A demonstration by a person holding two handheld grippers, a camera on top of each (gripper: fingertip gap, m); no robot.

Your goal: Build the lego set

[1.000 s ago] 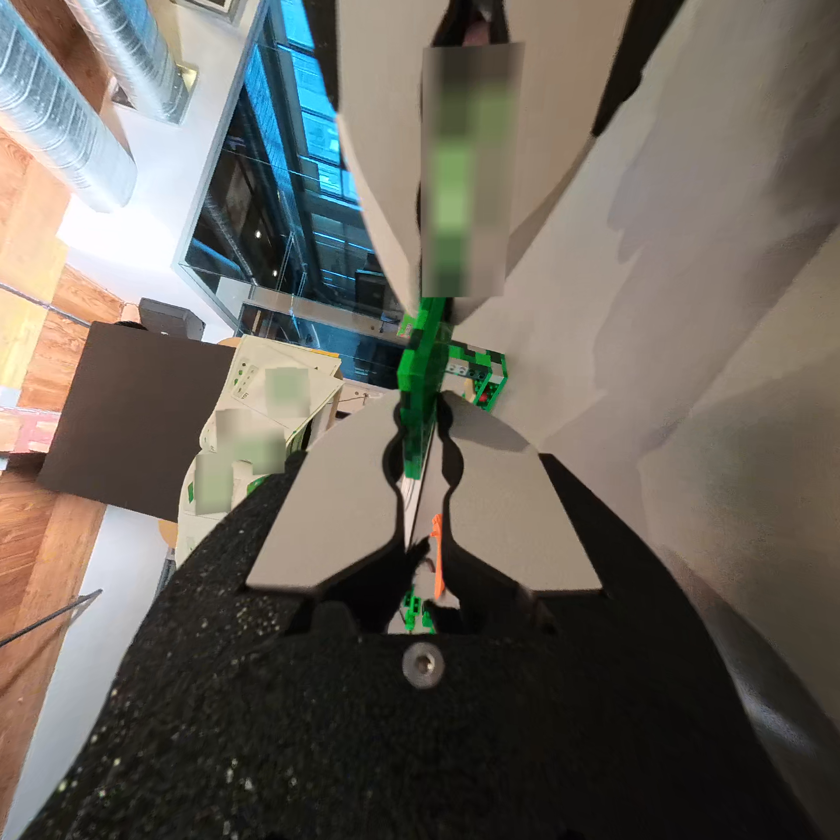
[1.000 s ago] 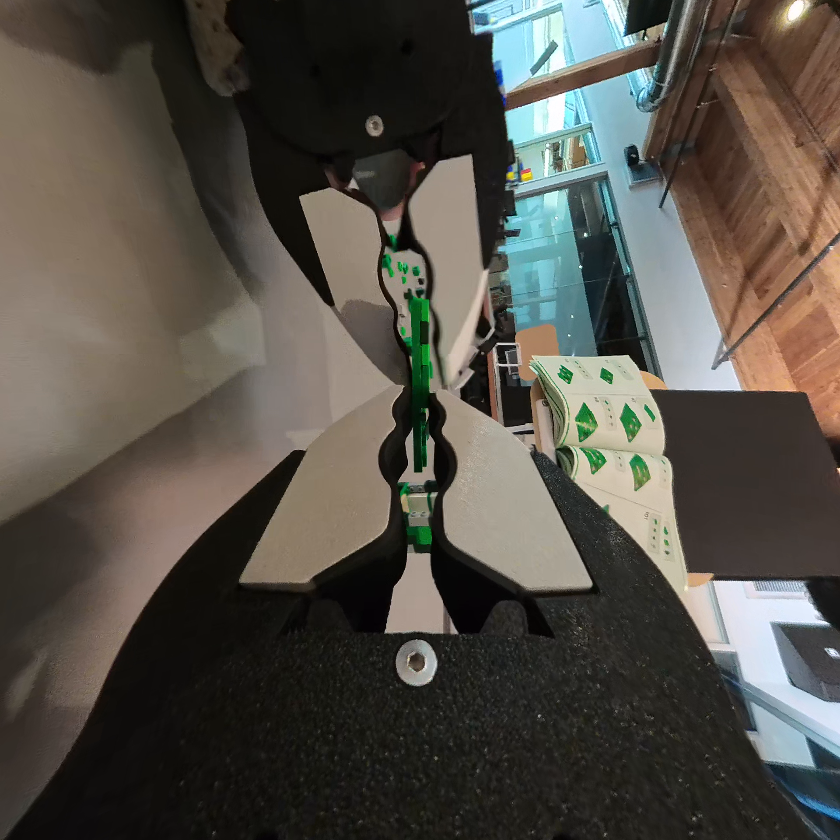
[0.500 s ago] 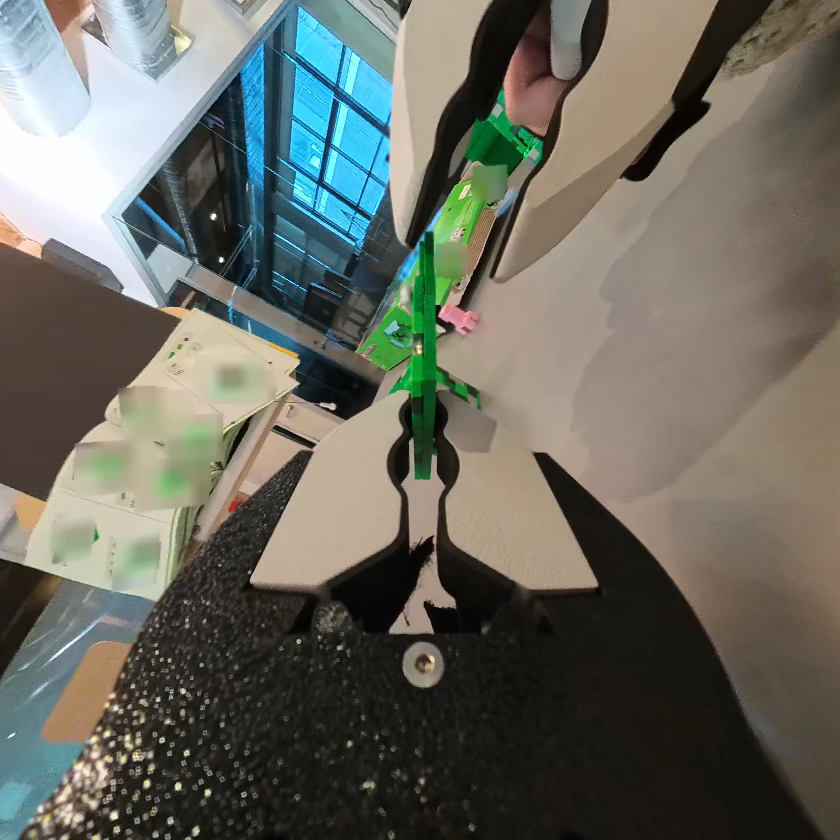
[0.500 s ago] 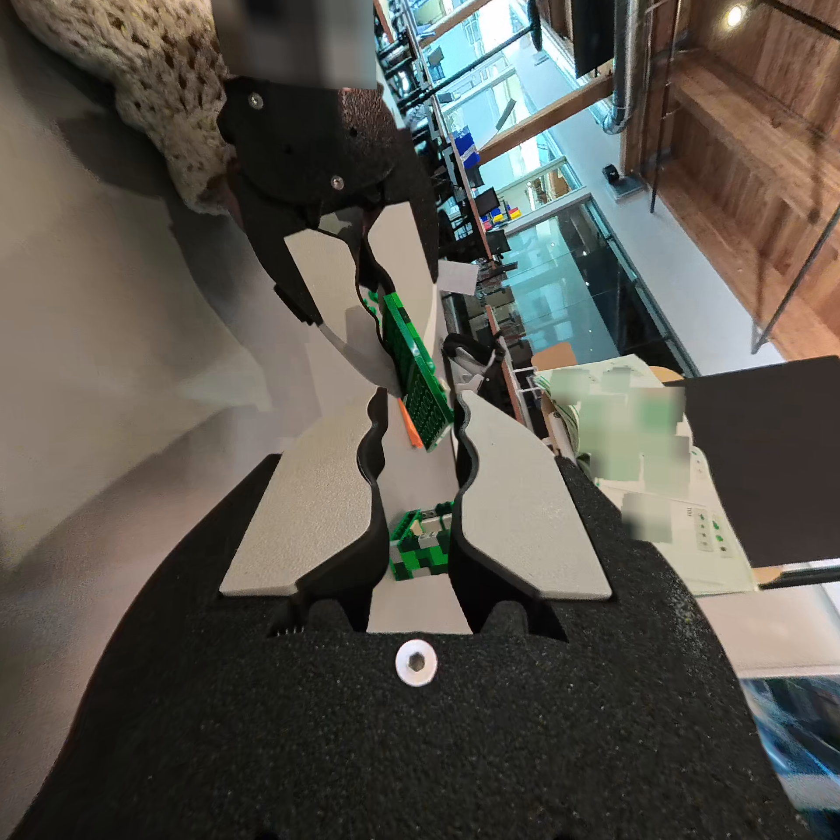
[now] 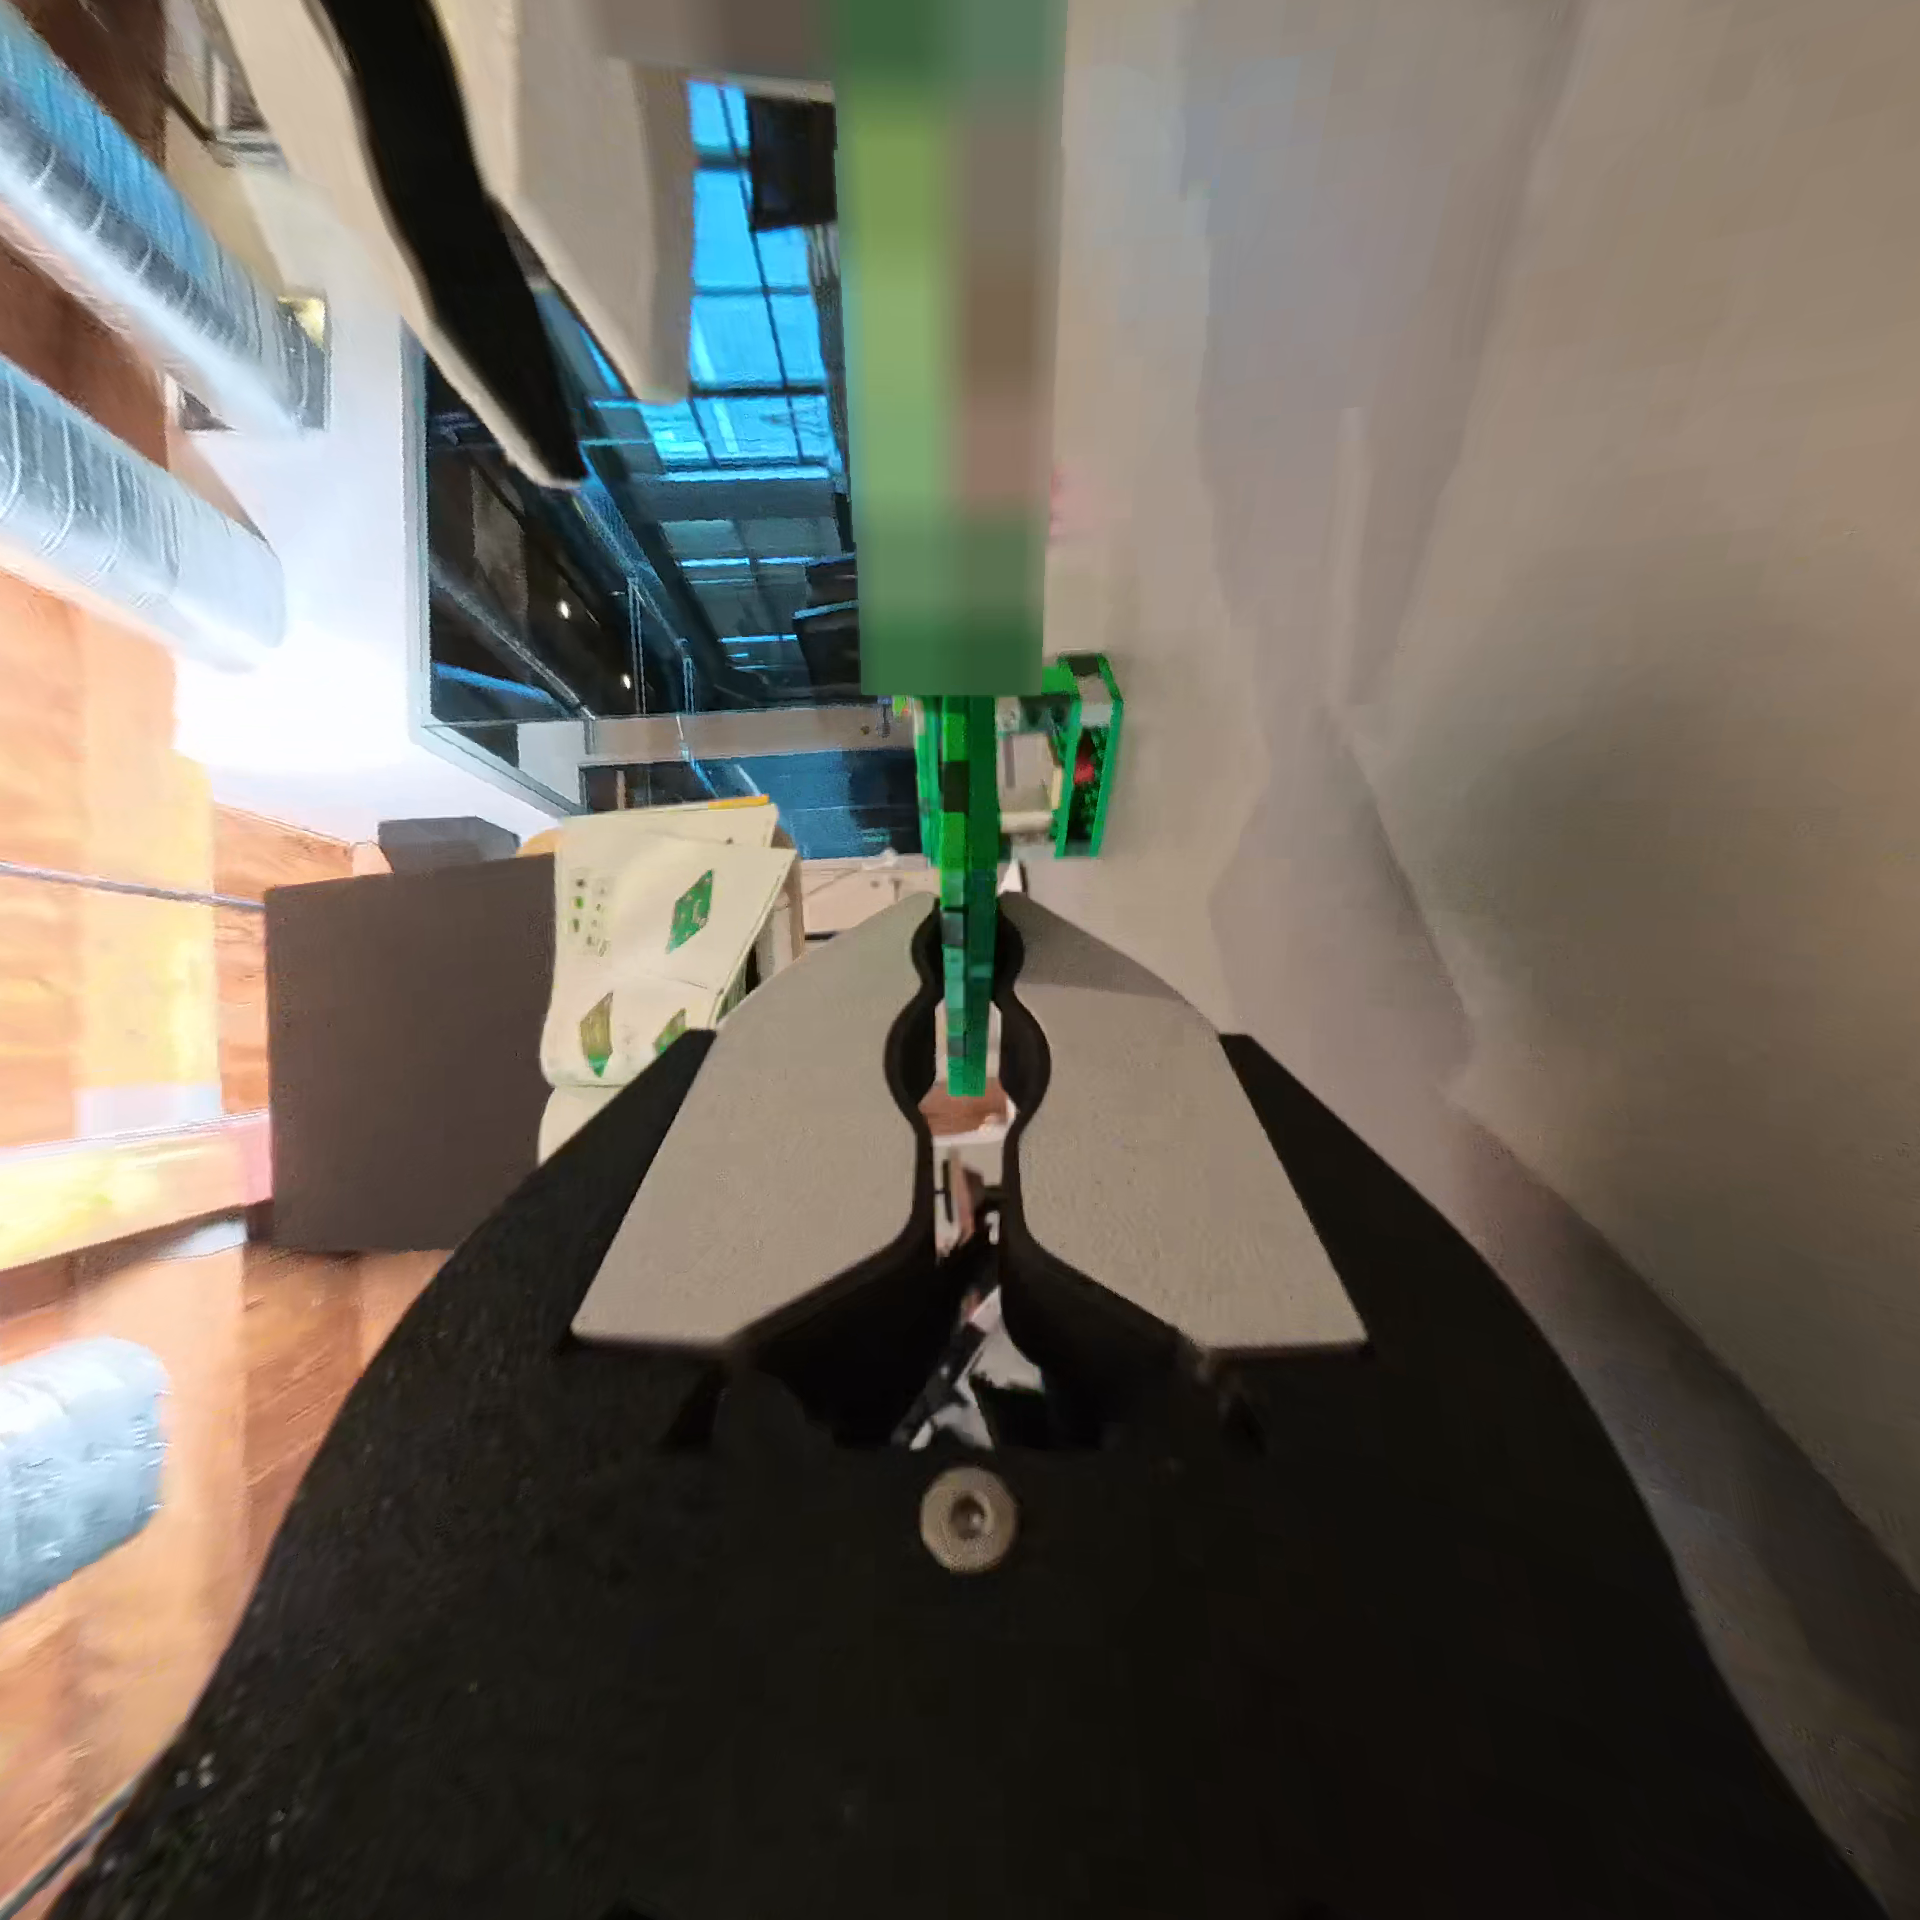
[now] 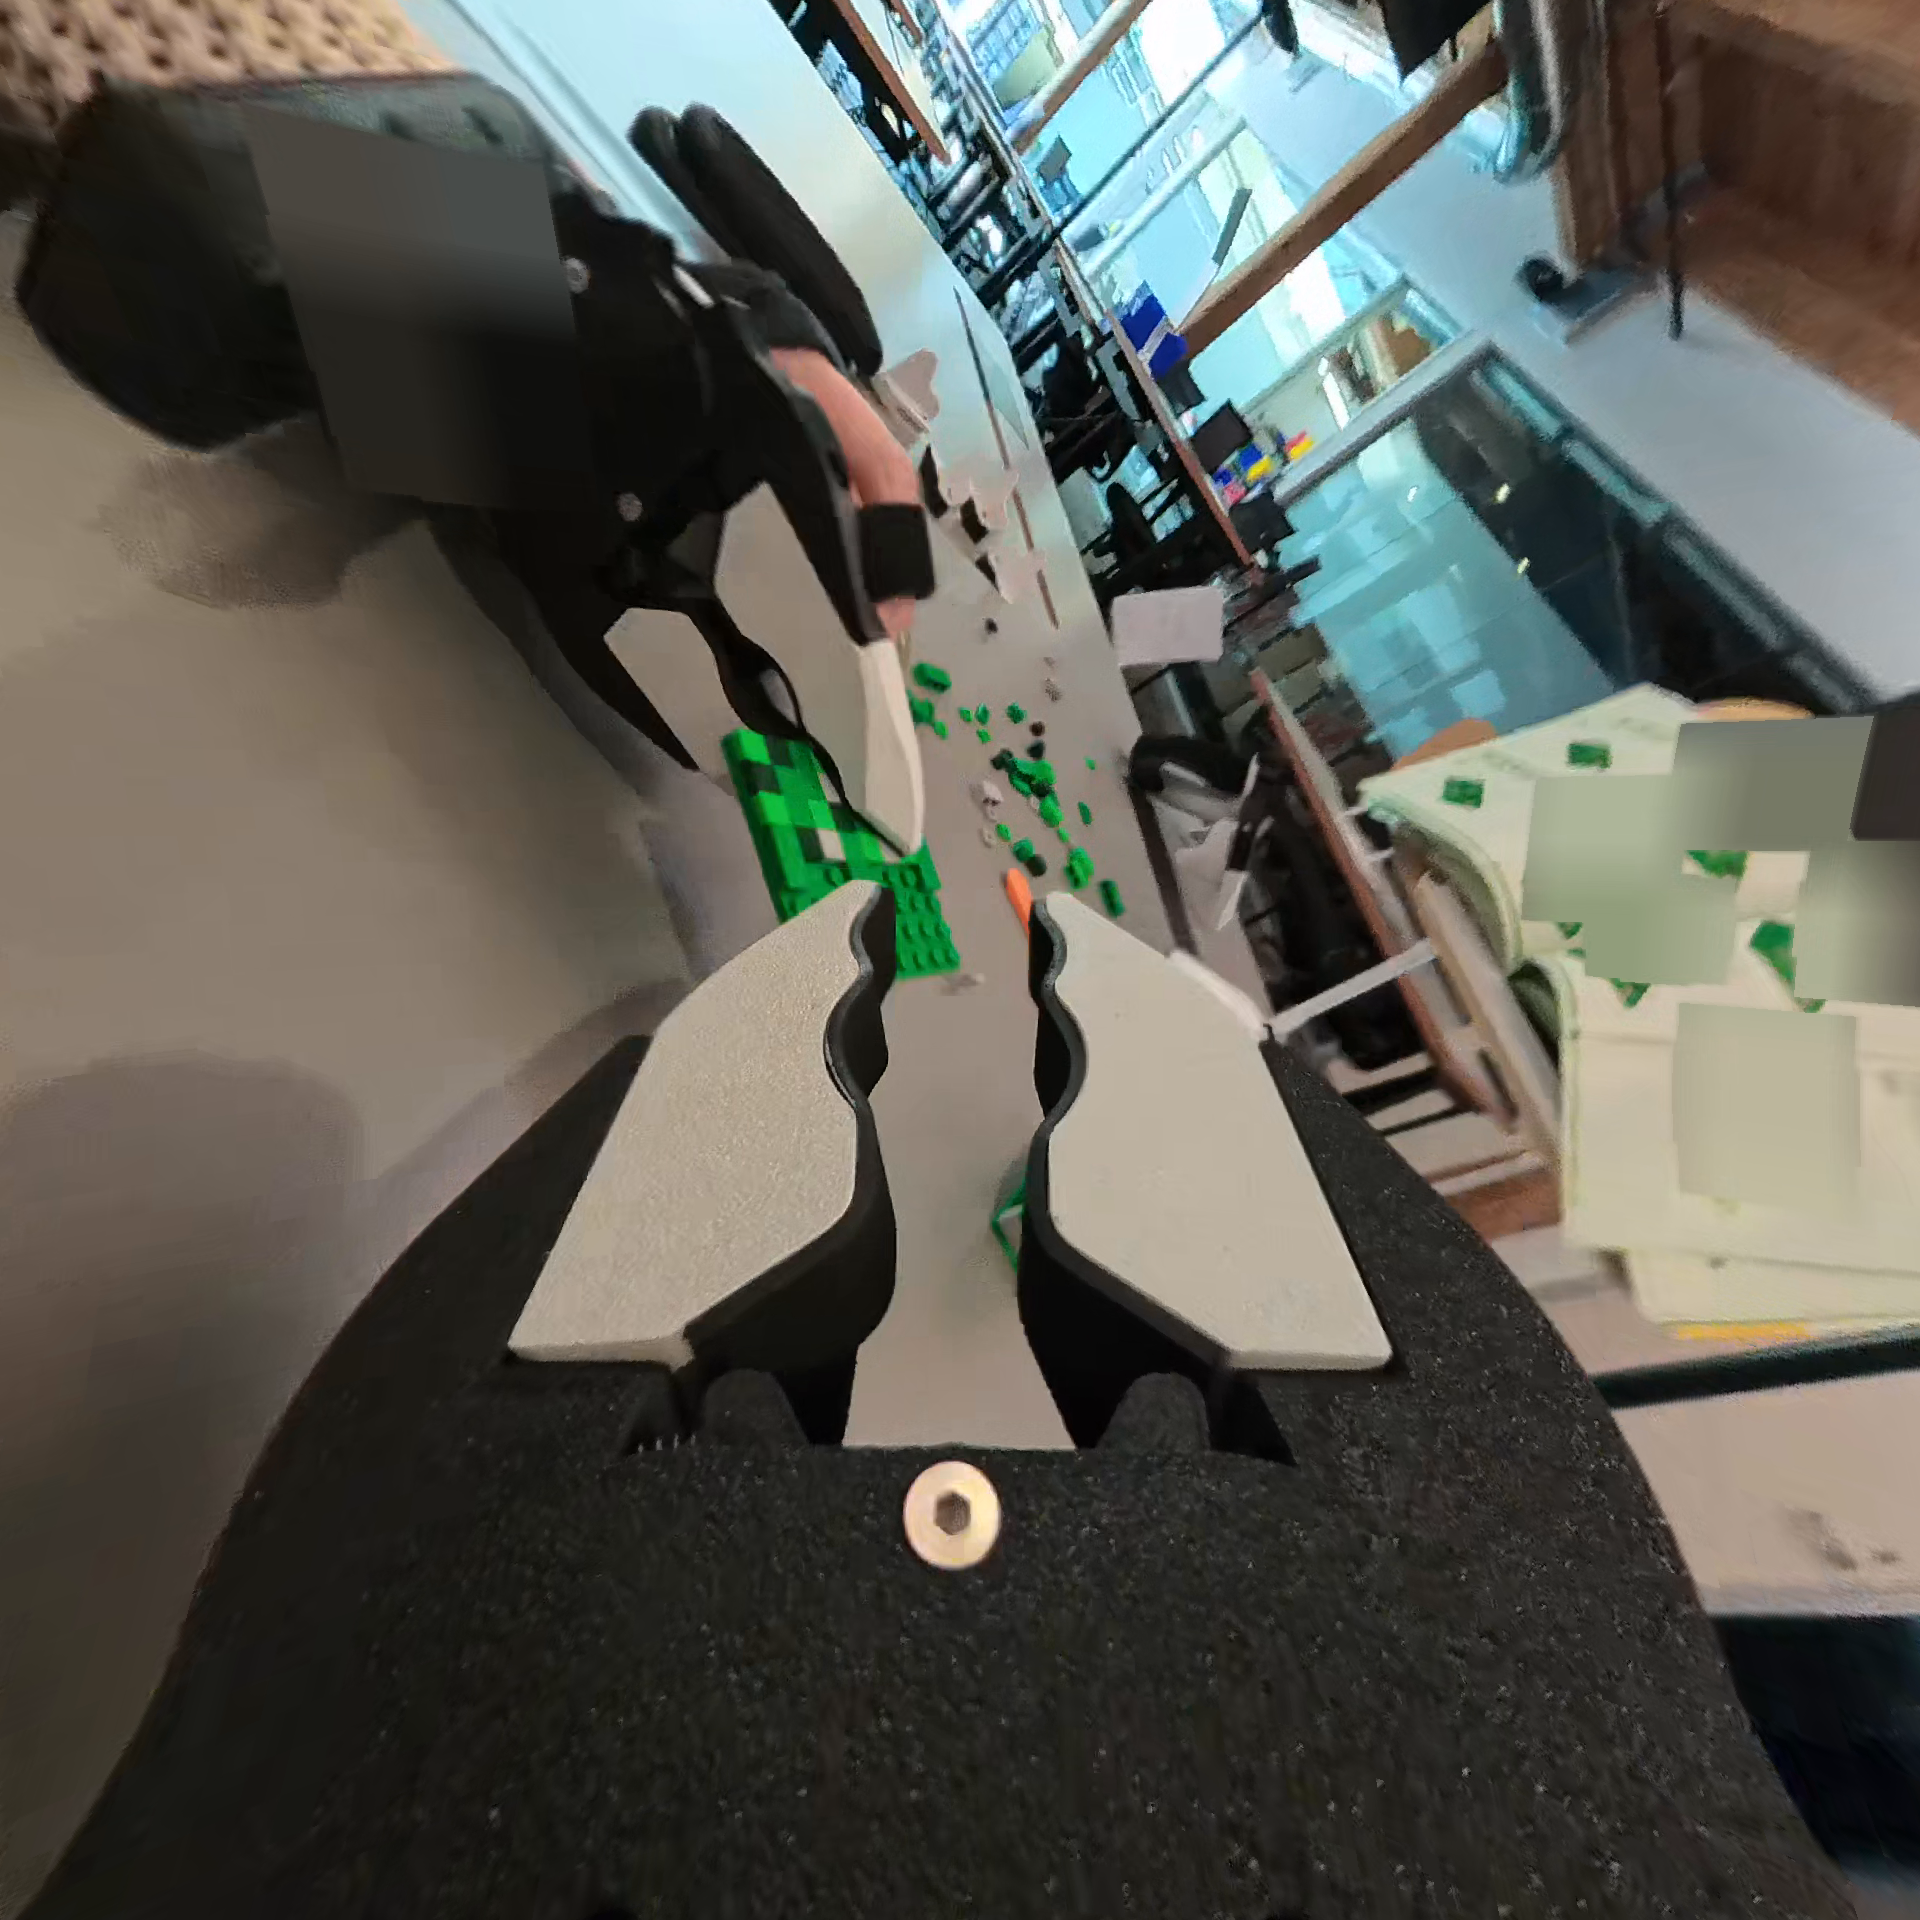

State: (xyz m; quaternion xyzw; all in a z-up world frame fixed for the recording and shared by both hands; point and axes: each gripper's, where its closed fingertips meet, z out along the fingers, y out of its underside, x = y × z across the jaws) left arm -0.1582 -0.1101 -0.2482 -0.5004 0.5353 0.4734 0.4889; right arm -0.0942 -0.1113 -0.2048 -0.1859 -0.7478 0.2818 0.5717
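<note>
My left gripper is shut on a flat green lego plate, seen edge-on between its fingertips. In the right wrist view the same plate shows its studded face, dark and light green squares, held by the left gripper just above the grey table. My right gripper is open and empty, a short way back from the plate. A small green lego build stands on the table beyond the plate.
Several loose green bricks and an orange piece lie scattered on the table past the plate. An open instruction booklet lies at the right, also in the left wrist view. A small green piece lies between my right fingers.
My right gripper let go of the green plate, opened, and pulled back from it. My left gripper kept hold of the plate and turned it.
</note>
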